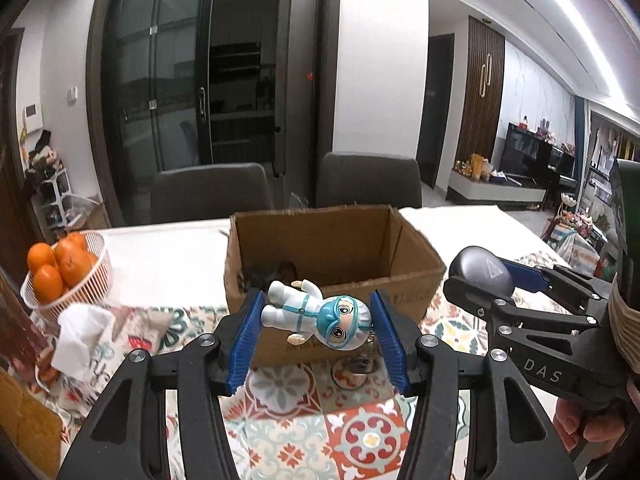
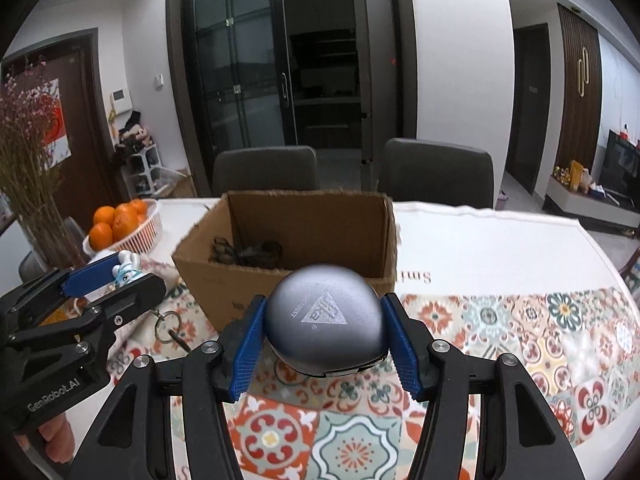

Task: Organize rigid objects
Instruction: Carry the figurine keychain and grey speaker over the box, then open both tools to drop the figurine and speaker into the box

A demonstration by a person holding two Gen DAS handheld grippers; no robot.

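The left tongs clamp a small white-and-blue figure across its body and head, lying sideways between the blue pads, a keyring dangling beneath it. The right tongs hold a rounded grey case by its two sides, logo up. Both loads hang clear above the patterned cloth of the bench, just short of the open cardboard box.

The step in hand looks like carrying both things over the near wall of the box. To do it well, I would lift until the keyring clears the cardboard edge, since it hangs lowest and could snag. The case is smooth and domed, so the grip should stay firm and level; a tilt may let it slip. Something dark already lies at the left of the box floor, so the right side suits the case. Release low, one at a time.

Beyond, left, stands a basket of oranges.
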